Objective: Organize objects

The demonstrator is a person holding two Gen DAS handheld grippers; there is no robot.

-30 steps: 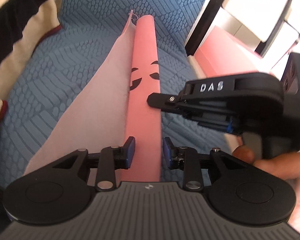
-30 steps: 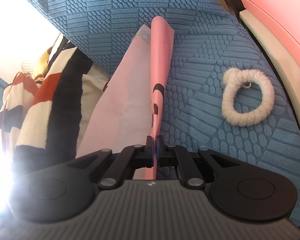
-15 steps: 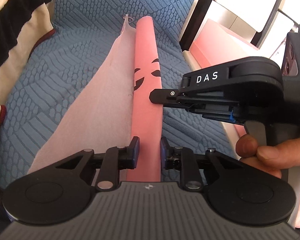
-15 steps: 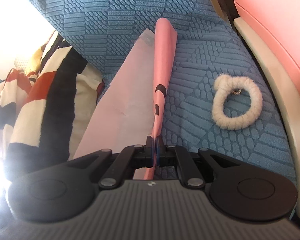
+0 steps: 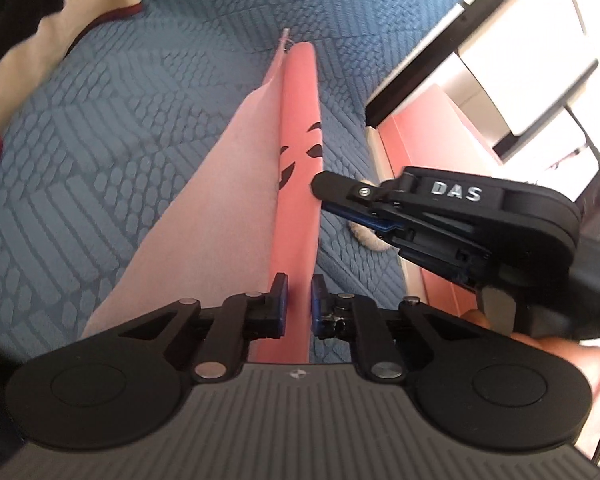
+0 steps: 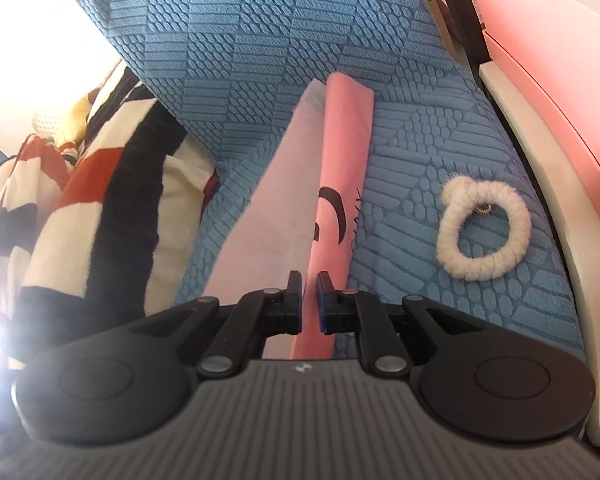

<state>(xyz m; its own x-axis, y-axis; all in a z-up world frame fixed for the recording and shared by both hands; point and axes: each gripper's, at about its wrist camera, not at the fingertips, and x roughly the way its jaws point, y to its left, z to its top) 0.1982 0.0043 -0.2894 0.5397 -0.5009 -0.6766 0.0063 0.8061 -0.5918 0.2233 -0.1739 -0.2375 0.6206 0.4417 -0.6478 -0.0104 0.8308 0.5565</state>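
Note:
A pink cloth [image 5: 298, 184] with black print lies folded in a long strip on the blue quilted cover [image 5: 100, 160]; its paler flap [image 5: 204, 208] spreads to the left. My left gripper [image 5: 296, 306] has its jaws closed in on the strip's near end. My right gripper [image 6: 309, 300] stands slightly open over the cloth [image 6: 340, 208] and no longer pinches it; it also shows from the side in the left wrist view [image 5: 332, 196], at the strip's right edge.
A white fluffy hair tie [image 6: 484, 232] lies on the cover right of the cloth. A striped red, black and cream blanket [image 6: 80, 200] is bunched at the left. A pink and cream bed frame [image 6: 560, 120] runs along the right.
My right gripper was shut on the cloth's folded edge and has opened a little, letting it drop flat. My left gripper's jaws have narrowed around the strip.

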